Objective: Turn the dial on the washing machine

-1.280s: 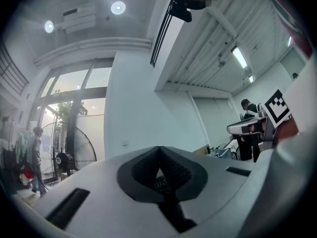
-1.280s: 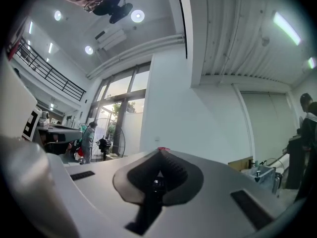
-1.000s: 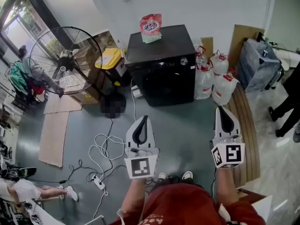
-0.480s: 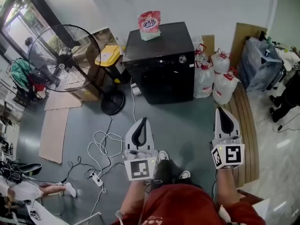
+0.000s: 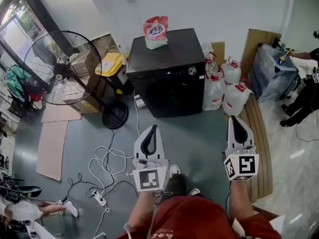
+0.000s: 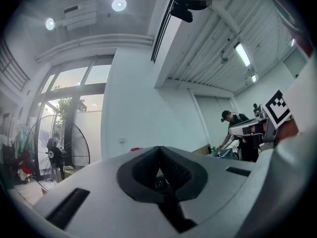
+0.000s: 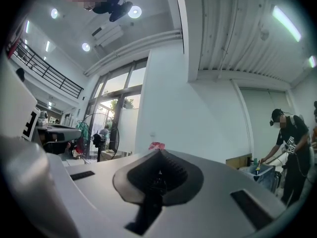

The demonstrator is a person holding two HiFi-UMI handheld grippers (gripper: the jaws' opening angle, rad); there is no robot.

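I see a smooth grey floor (image 5: 199, 133) and a white wall. A round wire fan (image 5: 57, 68) stands at left. The boxy matte-black washer (image 5: 167, 73) stands against the wall, its small round silvery dial (image 5: 192, 70) at the front's top right. My left gripper (image 5: 152, 128) and right gripper (image 5: 234, 118) hover well short of it, both clenched on nothing.

From here I see the washing machine (image 5: 167, 71) in matt black with a glossier front, its dial (image 5: 192, 70) shiny like metal, a glossy plastic pouch (image 5: 155, 31), translucent plastic jugs (image 5: 214, 91), a wire-metal fan (image 5: 55, 68), and matt cardboard (image 5: 52, 148) on the smooth floor (image 5: 199, 133).
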